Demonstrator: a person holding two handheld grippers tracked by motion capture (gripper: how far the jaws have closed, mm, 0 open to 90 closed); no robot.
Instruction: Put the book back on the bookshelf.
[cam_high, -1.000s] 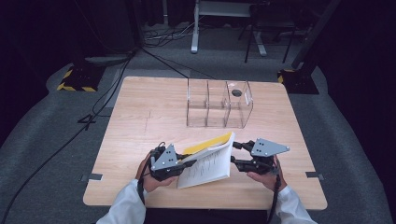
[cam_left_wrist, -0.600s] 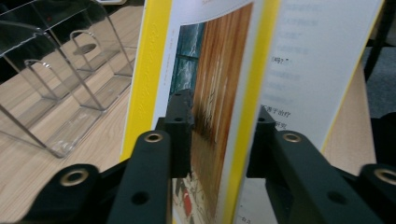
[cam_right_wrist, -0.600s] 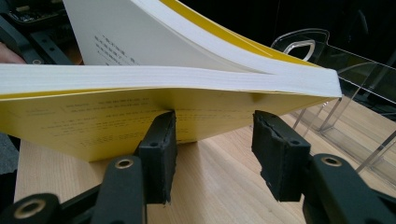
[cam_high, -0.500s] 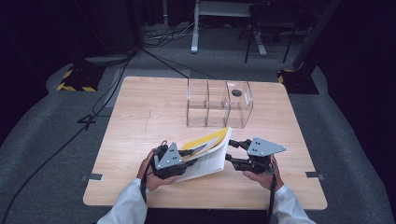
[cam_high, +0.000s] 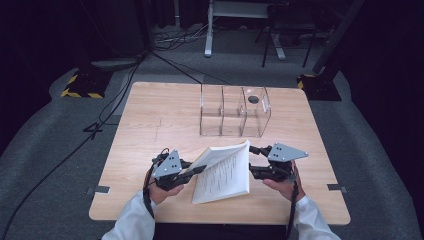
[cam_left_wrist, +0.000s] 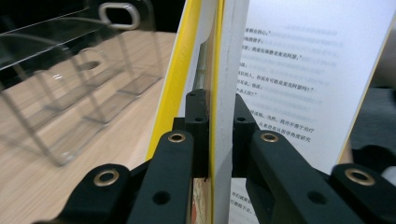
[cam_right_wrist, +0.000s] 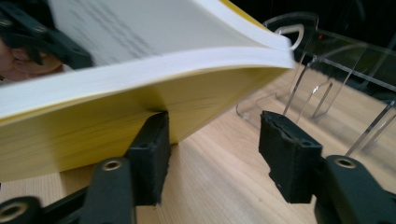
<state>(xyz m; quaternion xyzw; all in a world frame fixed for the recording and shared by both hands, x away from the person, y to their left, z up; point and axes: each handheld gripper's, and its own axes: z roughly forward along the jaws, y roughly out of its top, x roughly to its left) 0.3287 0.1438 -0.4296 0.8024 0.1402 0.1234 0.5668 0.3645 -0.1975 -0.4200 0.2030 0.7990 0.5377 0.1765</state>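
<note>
High view: paperback book lies open near the front edge of the counter, text pages up, between the two tongs. Left tongs bite its left side; right tongs sit at its right edge. Clear acrylic organizer stands empty behind, well apart.

Left gripper view: left tongs clamped tight on the yellow cover and a thin sheaf of pages.

Right gripper view: right tongs have just been opening; jaws apart, one pad against the yellow cover, not pinching.

Judgement: book opened and held; closing it and slotting it into the organizer appears left.
</note>
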